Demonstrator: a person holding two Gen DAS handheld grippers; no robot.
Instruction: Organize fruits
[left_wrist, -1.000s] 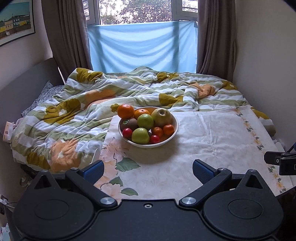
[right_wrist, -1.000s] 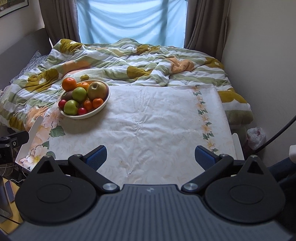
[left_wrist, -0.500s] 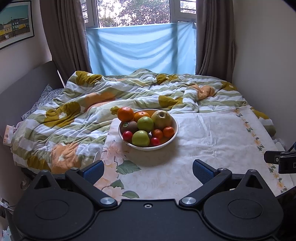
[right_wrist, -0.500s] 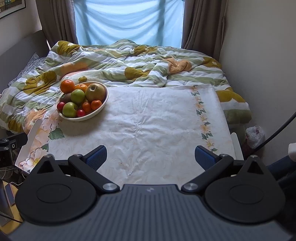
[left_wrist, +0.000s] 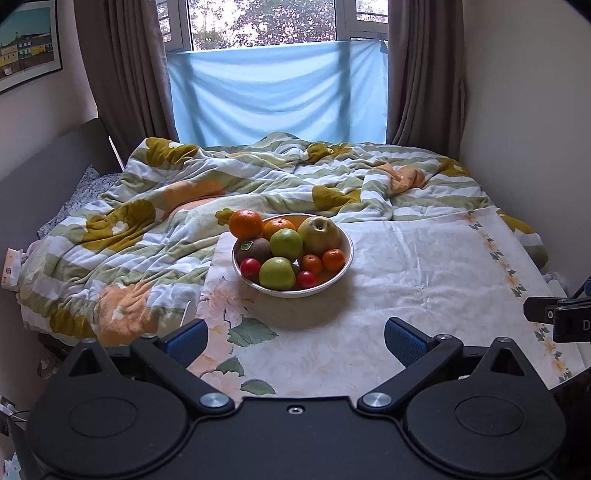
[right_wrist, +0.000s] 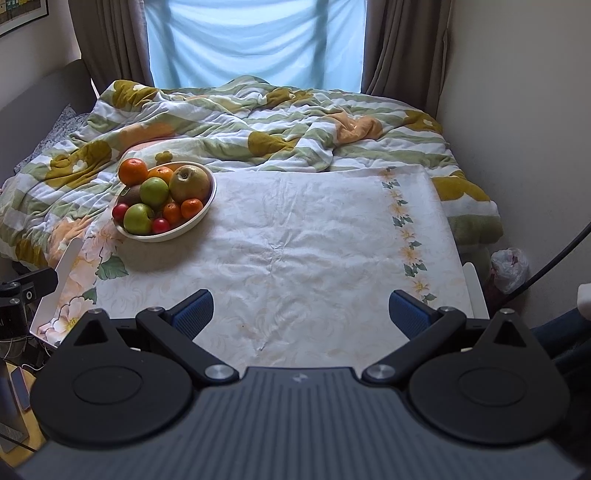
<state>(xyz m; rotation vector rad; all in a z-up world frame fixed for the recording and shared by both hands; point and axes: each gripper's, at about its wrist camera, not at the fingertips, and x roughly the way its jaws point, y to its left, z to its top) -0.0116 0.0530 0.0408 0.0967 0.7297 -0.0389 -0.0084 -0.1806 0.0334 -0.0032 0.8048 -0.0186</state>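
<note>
Nearest to us, our left hand-held gripper (left_wrist: 293, 338) hangs over the front edge of the surface (left_wrist: 424, 273) with its blue-padded fingers spread wide and nothing between them. Our right hand-held gripper (right_wrist: 301, 308) hangs the same way, jaws apart and empty, further to the right over the flowered cloth (right_wrist: 314, 236) that covers the surface. Beyond the left one, on the cloth's far left part, sits the white bowl (left_wrist: 343, 267) of fruit, well apart from both grippers. We see two green apples (left_wrist: 277, 273), a kiwi (left_wrist: 255, 249), a big yellow-brown pear (left_wrist: 318, 232), oranges (left_wrist: 245, 223), small tangerines (left_wrist: 333, 259) and small red fruits (left_wrist: 250, 266) heaped inside. Behind the bowl lies a rumpled striped blanket (left_wrist: 155, 229) on the bed, then brown curtains (left_wrist: 125, 70) and a blue sheet (left_wrist: 277, 92) across the window.
</note>
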